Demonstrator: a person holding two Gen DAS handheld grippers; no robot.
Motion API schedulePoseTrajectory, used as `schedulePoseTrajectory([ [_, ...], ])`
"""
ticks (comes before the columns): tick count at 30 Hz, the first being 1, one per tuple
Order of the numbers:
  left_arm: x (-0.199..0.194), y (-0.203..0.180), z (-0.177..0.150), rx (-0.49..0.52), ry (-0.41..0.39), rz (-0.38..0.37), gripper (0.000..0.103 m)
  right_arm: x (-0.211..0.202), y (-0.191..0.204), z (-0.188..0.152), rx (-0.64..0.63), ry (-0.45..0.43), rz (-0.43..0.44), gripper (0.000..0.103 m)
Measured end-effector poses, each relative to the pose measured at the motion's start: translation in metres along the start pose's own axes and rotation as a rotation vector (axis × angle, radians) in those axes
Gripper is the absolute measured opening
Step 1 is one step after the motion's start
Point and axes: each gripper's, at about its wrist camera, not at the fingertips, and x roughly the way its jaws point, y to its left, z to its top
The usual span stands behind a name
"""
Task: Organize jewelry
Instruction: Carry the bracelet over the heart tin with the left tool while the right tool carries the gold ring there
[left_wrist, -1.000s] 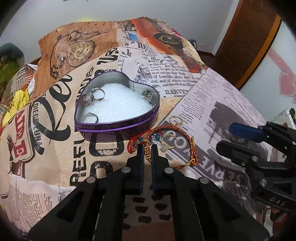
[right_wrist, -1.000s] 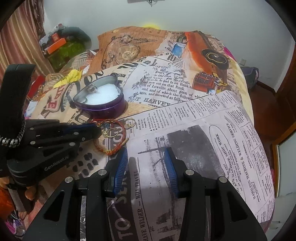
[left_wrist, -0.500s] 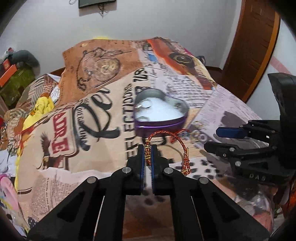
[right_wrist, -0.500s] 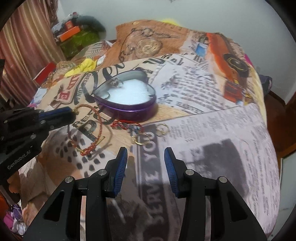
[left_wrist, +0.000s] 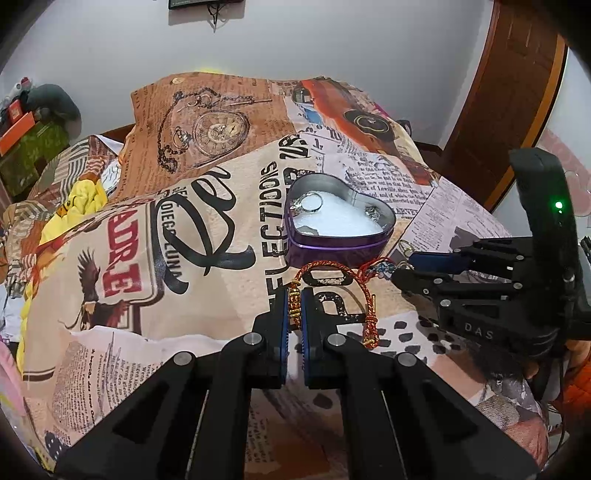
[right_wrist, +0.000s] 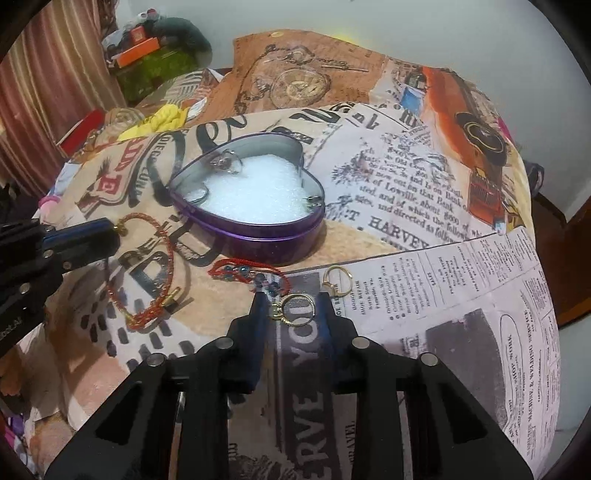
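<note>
My left gripper (left_wrist: 294, 303) is shut on a red and gold cord bracelet (left_wrist: 364, 291), holding it off the bedspread in front of a purple heart-shaped tin (left_wrist: 334, 242). The tin (right_wrist: 258, 229) has white foam and a few silver rings (right_wrist: 227, 162) inside. My right gripper (right_wrist: 291, 302) is open, its jaws either side of a gold ring (right_wrist: 295, 310) on the spread. A second gold ring (right_wrist: 338, 280) and a red beaded bracelet (right_wrist: 251, 275) lie just beyond. The held bracelet shows in the right wrist view (right_wrist: 155, 277), hanging from the left gripper (right_wrist: 107, 232).
A newspaper-print bedspread (left_wrist: 184, 258) covers the bed. Yellow cloth (left_wrist: 79, 199) and clutter lie at the left edge. A wooden door (left_wrist: 502, 103) stands at the back right. The right gripper's body (left_wrist: 491, 295) sits to the right of the tin.
My left gripper has lifted the red and gold bracelet off the spread and drawn back left. My right gripper has moved forward until its open jaws flank the gold ring.
</note>
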Motion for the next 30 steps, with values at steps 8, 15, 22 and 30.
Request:
schedulePoseTrajectory([
  [8,-0.022,-0.004,0.011,-0.006,-0.061,-0.002,0.004,-0.022,-0.003,0.0,0.042,-0.057,-0.01,0.023],
  [15,-0.04,-0.006,0.024,-0.01,-0.114,0.01,0.004,-0.052,0.004,0.009,0.041,-0.146,-0.014,0.023],
  [22,-0.049,-0.004,0.036,-0.013,-0.157,0.023,0.004,-0.075,0.007,0.019,0.042,-0.23,-0.019,0.023],
  [30,-0.042,0.0,0.047,-0.013,-0.17,0.034,0.004,-0.08,0.007,0.031,0.045,-0.278,-0.016,0.024],
])
